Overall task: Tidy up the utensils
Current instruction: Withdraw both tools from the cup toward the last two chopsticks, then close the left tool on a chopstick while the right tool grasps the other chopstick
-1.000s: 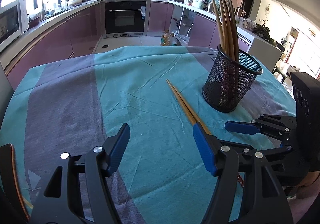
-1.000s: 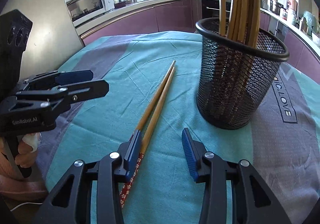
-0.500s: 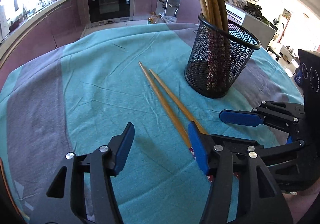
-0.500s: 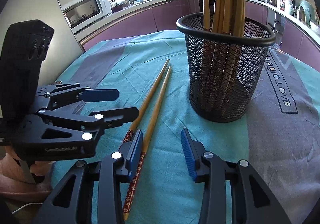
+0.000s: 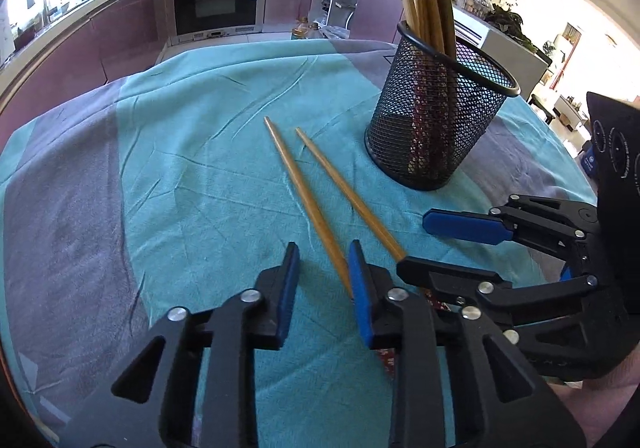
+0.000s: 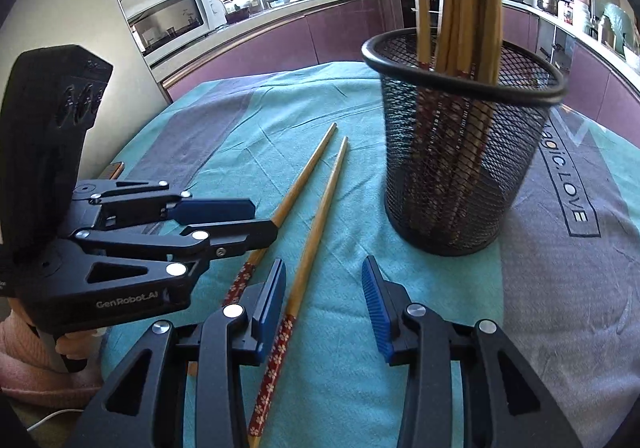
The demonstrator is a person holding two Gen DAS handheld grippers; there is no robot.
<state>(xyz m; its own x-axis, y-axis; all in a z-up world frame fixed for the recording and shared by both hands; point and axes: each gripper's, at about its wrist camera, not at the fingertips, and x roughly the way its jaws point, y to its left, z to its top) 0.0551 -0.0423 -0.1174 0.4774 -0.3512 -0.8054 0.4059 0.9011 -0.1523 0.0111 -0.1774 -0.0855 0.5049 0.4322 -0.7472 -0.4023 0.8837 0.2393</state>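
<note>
Two wooden chopsticks with red patterned ends lie side by side on the teal cloth, one (image 5: 308, 204) (image 6: 294, 194) to the left, the other (image 5: 344, 188) (image 6: 316, 232) nearer the holder. A black mesh holder (image 5: 440, 116) (image 6: 460, 152) stands beyond them with several chopsticks upright in it. My left gripper (image 5: 322, 284) (image 6: 236, 212) is narrowed over the left chopstick's thick part, not clamped. My right gripper (image 6: 324, 300) (image 5: 448, 244) is open, with the other chopstick lying just inside its left finger.
The round table carries a teal and purple cloth (image 5: 160, 168). Its near edge (image 6: 120, 328) is close below the grippers. Kitchen counters, an oven (image 5: 216, 0) and a microwave (image 6: 172, 16) stand beyond the table.
My left gripper has moved forward to the chopsticks and its fingers have closed much of the way. The two chopsticks have spread slightly apart. My right gripper has come closer, still open.
</note>
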